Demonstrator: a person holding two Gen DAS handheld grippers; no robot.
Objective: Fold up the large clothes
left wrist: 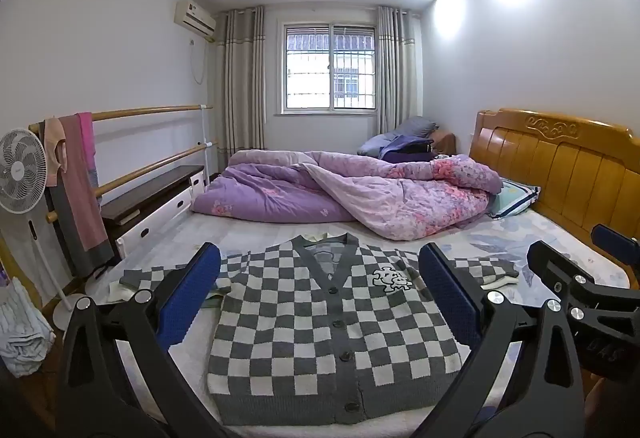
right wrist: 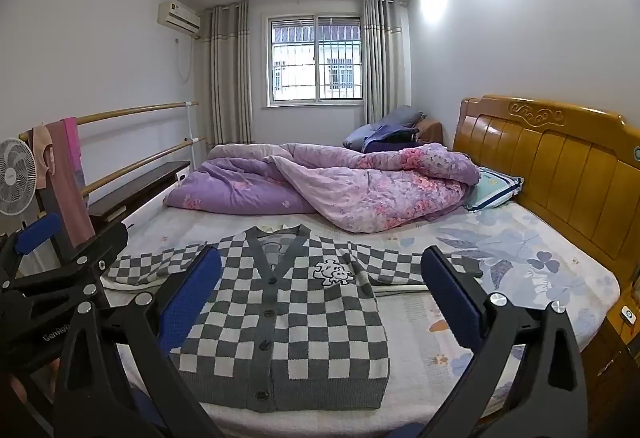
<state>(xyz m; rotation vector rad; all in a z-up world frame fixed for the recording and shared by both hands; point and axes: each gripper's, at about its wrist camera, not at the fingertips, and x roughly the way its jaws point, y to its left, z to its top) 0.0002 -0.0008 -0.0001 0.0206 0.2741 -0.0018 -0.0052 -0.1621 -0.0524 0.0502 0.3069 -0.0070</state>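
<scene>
Room: a bedroom with a barred window (left wrist: 331, 67), curtains either side, an air conditioner (left wrist: 195, 17) high on the wall and a fan (left wrist: 18, 176) standing beside the bed.
Surface: a bed (right wrist: 500, 266) with a pale leaf-print sheet and a wooden headboard (right wrist: 560, 162); a rumpled purple quilt (left wrist: 360, 190) is heaped on its far half, well apart from the work.
Garment: a grey-and-white checked cardigan (left wrist: 320, 334) lies flat on the near half of the bed, front up and buttoned, hem toward the cameras, both sleeves spread out sideways; a small cartoon patch sits on the chest.
Left tongs (left wrist: 320, 298): spread wide with nothing between them, hovering above the cardigan body, tilted slightly down.
Right tongs (right wrist: 322, 300): also wide and empty, hovering over the cardigan's right side and the bare sheet next to it.
Handling: it looks like a thick, soft knit, so probably limp and a little heavy; it should drape and stretch rather than hold a crease, and grip well without slipping.
Where to take hold: likely the sleeve cuff (right wrist: 470, 270) or shoulder seam, pinching both layers at an edge; the ribbed hem and button band look firmer than the open check.
Risk: a pinch of the top layer alone could pull the front open between buttons.
Progress: no fold made yet, as far as it lies.
</scene>
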